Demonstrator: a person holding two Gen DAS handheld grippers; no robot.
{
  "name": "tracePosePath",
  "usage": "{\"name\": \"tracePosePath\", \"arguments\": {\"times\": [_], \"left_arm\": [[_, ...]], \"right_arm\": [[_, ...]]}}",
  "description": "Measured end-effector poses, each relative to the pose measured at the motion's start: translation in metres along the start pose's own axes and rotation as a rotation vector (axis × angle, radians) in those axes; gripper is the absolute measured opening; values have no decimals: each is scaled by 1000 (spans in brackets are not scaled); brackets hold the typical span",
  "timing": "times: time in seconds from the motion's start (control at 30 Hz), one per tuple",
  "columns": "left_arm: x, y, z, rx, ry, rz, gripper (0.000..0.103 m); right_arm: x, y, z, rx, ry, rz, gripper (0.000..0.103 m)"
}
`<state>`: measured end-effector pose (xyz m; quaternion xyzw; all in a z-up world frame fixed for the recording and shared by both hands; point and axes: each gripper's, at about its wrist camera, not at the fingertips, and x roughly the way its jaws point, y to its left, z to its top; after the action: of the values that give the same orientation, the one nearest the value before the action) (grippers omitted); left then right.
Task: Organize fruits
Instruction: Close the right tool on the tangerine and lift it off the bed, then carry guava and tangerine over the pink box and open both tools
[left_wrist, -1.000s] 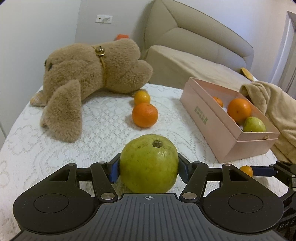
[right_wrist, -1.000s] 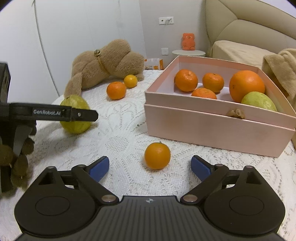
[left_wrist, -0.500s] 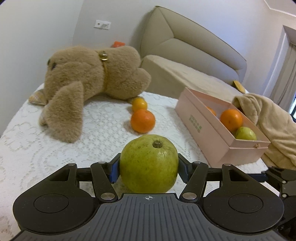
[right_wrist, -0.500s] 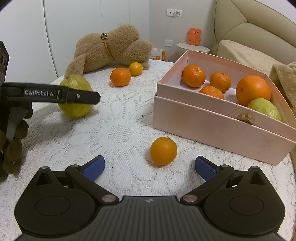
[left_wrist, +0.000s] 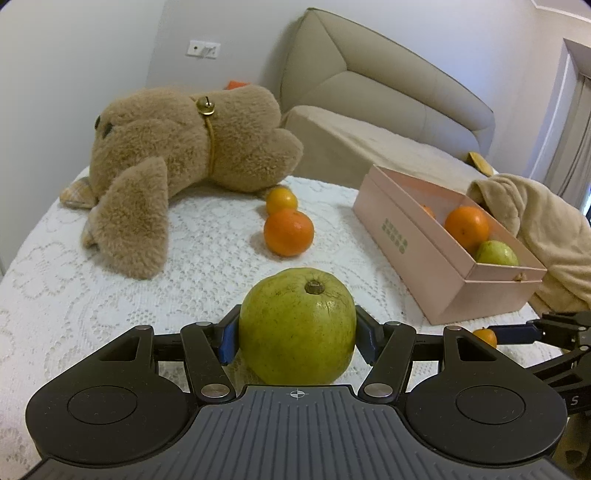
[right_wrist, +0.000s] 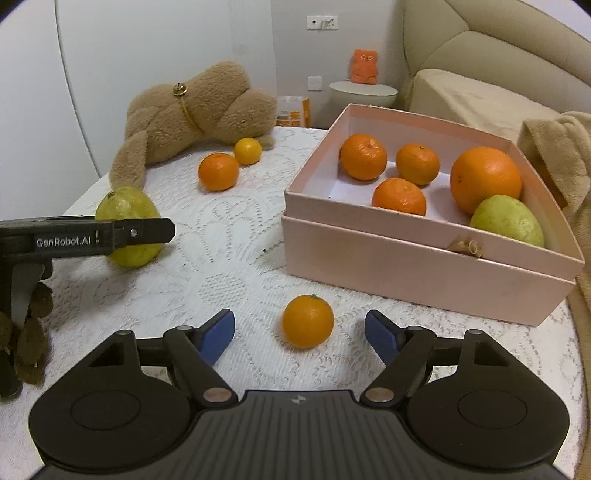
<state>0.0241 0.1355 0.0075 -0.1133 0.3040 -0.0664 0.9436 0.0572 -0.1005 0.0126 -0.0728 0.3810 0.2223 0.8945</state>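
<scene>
My left gripper (left_wrist: 295, 338) is shut on a big green guava (left_wrist: 297, 326), its blue pads pressed to both sides; from the right wrist view the same guava (right_wrist: 129, 206) sits behind the left gripper's black finger (right_wrist: 140, 234). My right gripper (right_wrist: 300, 332) has its jaws closing around a small orange (right_wrist: 307, 320) on the lace cloth, with gaps left at both pads. The pink box (right_wrist: 424, 273) holds several oranges and a green guava (right_wrist: 508, 219). Two more oranges (right_wrist: 218, 171) lie near the plush toy.
A brown plush dog (left_wrist: 177, 155) lies at the table's far left. A beige blanket (left_wrist: 546, 225) hangs by the box's right side. A sofa (left_wrist: 376, 96) stands behind the round table (left_wrist: 55, 295). An orange figure (right_wrist: 364, 66) sits on a small side table.
The right gripper's jaws have narrowed around the small orange, which now sits closer between them. The left gripper still grips the guava; its view has tilted slightly.
</scene>
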Motion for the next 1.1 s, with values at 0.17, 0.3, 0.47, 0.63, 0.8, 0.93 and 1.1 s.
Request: {"name": "tracePosePath", "arguments": {"times": [0.17,0.3,0.47,0.63,0.8,0.93,1.1], "left_arm": [[0,1,0,-5,0,-3,66],[0,0,-1,-1,-2,-1,66],[0,1,0,-5,-3,-3,66],[-8,-5,9,-11,-6,35,66],[-49,-34,71,5,-152,-34,66],[-81,-80,139,82,-276,-100,66],[-79,-128,192,137,-270,-174,66]], "right_arm": [[-2,-2,-2,13,-18,-13,63],[-4,-1,-2,-3,-21,-9,47],[-11,1,0,-21,-21,6,27],[-25,-5,5,8,-63,2,27],[-83,-18,51,13,-288,20,27],[-136,-40,124,29,-472,1,27],[-162,-69,188,49,-520,-82,27]]}}
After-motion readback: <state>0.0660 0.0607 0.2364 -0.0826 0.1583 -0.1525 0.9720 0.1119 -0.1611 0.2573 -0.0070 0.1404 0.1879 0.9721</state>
